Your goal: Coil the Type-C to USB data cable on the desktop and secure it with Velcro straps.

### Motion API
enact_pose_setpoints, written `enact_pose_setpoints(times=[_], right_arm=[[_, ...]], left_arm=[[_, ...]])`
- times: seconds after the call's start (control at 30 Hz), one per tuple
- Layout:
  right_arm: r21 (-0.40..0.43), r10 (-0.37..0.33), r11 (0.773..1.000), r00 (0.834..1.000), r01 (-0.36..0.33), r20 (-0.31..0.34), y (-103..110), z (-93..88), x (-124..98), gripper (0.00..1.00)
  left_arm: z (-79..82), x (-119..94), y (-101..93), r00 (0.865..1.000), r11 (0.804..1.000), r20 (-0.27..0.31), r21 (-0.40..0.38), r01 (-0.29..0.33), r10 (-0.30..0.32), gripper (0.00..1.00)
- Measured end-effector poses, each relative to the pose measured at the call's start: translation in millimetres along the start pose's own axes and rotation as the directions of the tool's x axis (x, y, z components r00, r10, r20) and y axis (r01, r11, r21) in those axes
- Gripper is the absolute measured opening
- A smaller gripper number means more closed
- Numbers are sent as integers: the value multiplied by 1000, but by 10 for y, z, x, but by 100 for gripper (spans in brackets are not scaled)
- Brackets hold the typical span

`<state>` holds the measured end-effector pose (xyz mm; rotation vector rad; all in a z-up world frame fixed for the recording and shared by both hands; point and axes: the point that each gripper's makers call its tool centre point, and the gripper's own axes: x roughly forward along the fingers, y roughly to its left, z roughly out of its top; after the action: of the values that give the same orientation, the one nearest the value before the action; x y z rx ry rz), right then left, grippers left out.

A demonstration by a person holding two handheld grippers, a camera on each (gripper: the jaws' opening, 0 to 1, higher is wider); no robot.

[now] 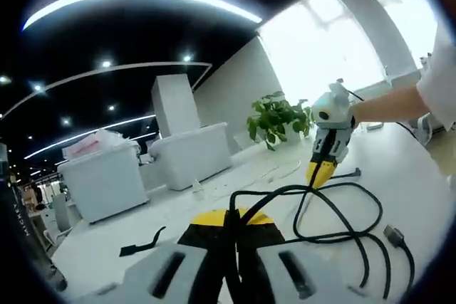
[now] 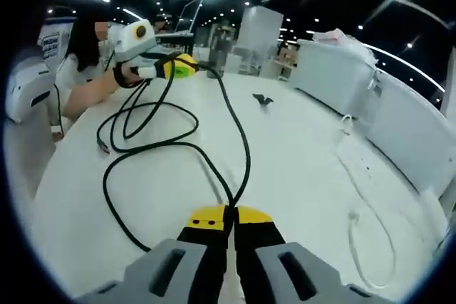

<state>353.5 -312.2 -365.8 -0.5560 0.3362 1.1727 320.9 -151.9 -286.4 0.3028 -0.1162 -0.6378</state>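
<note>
Nearest us, our left gripper [image 1: 231, 229] has its jaws closed on the black cable [image 1: 342, 236]. Our right gripper [image 2: 229, 224] is likewise pinched shut on it. Between them the cable sprawls in loose loops on the white desktop [image 2: 299, 169], its USB plug [image 1: 394, 235] lying free. We judge coiling barely begun. The Velcro strap [image 1: 142, 243] lies unused beyond. Both hands are held apart, low over the desk.
</note>
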Motion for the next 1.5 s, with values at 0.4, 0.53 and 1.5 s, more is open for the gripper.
enact_pose_setpoints(times=[0.4, 0.53, 1.5], right_arm=[[-161, -61, 983, 987, 84, 146, -44, 589, 53, 3], [-197, -31, 978, 985, 65, 172, 85, 723, 101, 3], [276, 321, 907, 946, -318, 35, 755, 526, 896, 16]], left_arm=[[3, 26, -181, 997, 996, 13, -34, 78, -78, 5], [-32, 40, -188, 997, 997, -1, -29, 76, -76, 5], [-63, 75, -139, 998, 998, -4, -33, 57, -57, 5]])
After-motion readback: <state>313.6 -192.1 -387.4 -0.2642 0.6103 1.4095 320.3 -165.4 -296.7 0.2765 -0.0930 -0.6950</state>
